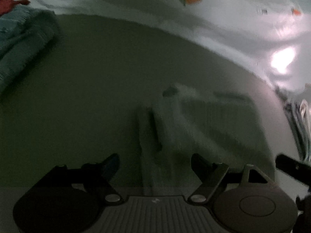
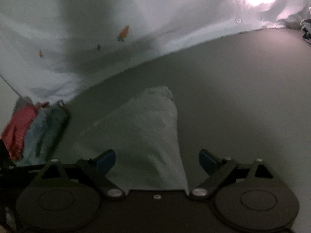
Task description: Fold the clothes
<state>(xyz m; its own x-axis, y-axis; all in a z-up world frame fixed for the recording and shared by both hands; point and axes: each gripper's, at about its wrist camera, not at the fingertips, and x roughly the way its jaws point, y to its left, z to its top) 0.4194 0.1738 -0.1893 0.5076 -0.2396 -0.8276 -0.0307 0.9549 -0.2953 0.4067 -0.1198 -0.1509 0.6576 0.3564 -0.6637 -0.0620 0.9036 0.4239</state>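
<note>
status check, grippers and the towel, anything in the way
Left gripper open, right gripper open, both empty. Pale towel folded on table. Nothing blocking; folded stack sits aside.

Left gripper: black two-finger gripper (image 1: 155, 162), pointing steeply downward, jaws spread wide, nothing pressed between the pads.
Left fingers: dark, angled outward, tips (image 1: 111, 163) well apart.
Right gripper: black two-finger gripper (image 2: 157, 160), tilted downward, jaws spread wide, pads pressing on nothing.
Right fingers: blue-padded tips (image 2: 106, 160), well apart.
</note>
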